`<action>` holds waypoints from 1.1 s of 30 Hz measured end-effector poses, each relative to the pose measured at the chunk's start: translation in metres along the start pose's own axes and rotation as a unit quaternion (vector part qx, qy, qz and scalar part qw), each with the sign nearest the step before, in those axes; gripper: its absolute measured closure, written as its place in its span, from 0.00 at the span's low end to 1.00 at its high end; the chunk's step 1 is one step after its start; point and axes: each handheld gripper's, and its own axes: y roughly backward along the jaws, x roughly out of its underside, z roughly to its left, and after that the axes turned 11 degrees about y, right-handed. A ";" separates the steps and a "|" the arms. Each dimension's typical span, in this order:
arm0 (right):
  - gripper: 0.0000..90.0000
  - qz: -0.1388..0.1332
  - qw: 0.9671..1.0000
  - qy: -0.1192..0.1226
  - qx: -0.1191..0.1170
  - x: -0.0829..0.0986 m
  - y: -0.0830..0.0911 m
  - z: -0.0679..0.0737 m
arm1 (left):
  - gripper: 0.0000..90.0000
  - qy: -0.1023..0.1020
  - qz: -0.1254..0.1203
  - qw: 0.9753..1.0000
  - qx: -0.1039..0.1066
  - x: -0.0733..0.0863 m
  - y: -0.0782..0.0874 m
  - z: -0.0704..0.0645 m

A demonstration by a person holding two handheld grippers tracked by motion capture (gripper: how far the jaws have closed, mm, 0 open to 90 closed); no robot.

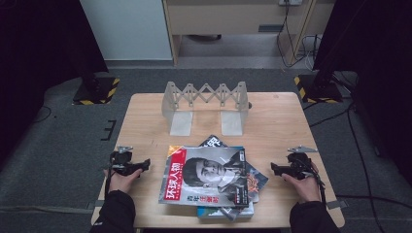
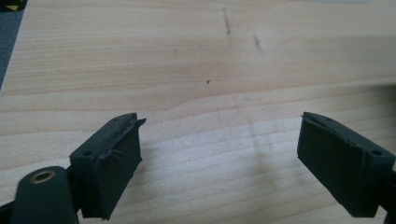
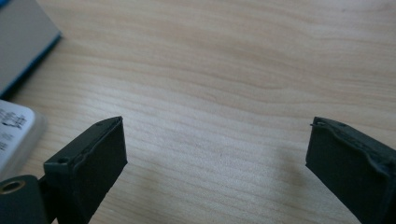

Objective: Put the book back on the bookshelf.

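A loose stack of magazines (image 1: pixel 209 179) lies at the front middle of the wooden table (image 1: pixel 277 121), the top one with a red title strip and a portrait cover. My left gripper (image 1: pixel 144 165) rests on the table left of the stack, held in a hand, jaws wide apart over bare wood (image 2: pixel 219 126). My right gripper (image 1: pixel 274 168) rests to the right of the stack, also open with nothing between its jaws (image 3: pixel 217 128). The edges of the magazines (image 3: pixel 18 51) show at the left of the right gripper view.
A clear expanding book rack (image 1: pixel 206 104) stands at the back middle of the table. Beyond the table are grey carpet, stands with yellow-black bases (image 1: pixel 97 92), a wooden cabinet (image 1: pixel 233 19) and cables (image 1: pixel 340 116).
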 end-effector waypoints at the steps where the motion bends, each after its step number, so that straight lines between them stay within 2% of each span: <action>1: 0.06 -0.005 1.000 -0.005 0.000 -0.001 0.002 0.000 | 0.14 0.001 -0.006 1.000 0.005 -0.001 0.003 -0.001; 2: 0.06 -0.008 1.000 -0.014 -0.002 -0.003 0.005 0.000 | 0.14 0.001 -0.006 1.000 0.005 -0.001 0.003 -0.001; 4: 0.07 -0.019 1.000 -0.018 -0.006 -0.005 0.009 0.000 | 0.15 -0.005 -0.022 0.999 0.030 -0.003 0.015 -0.006; 7: 0.07 -0.030 0.999 -0.015 -0.008 -0.009 0.012 0.003 | 0.15 -0.002 -0.030 0.999 0.038 -0.003 0.020 -0.007; 13: 0.07 -0.049 0.998 -0.026 -0.022 -0.018 0.024 0.012 | 0.17 0.004 -0.052 0.996 0.066 -0.003 0.034 -0.013; 19: 0.08 -0.076 0.996 -0.030 -0.026 -0.024 0.035 0.019 | 0.20 0.006 -0.043 0.996 0.082 0.000 0.036 -0.015; 20: 0.08 -0.079 0.996 -0.025 -0.030 -0.027 0.038 0.022 | 0.20 0.003 -0.046 0.995 0.091 -0.001 0.039 -0.018; 23: 0.08 -0.085 0.996 -0.018 -0.032 -0.031 0.042 0.027 | 0.21 -0.003 -0.046 0.994 0.096 0.000 0.041 -0.020; 24: 0.07 -0.090 0.995 -0.018 -0.033 -0.032 0.044 0.029 | 0.21 -0.001 -0.043 0.993 0.108 0.003 0.044 -0.023; 31: 0.07 -0.097 0.994 -0.014 -0.046 -0.037 0.049 0.042 | 0.23 -0.005 -0.038 0.990 0.135 0.008 0.053 -0.031; 32: 0.07 -0.096 0.994 -0.012 -0.046 -0.037 0.049 0.045 | 0.24 -0.010 -0.033 0.989 0.147 0.010 0.054 -0.033; 33: 0.07 -0.097 0.994 -0.009 -0.048 -0.038 0.049 0.046 | 0.24 -0.012 -0.029 0.988 0.151 0.011 0.055 -0.035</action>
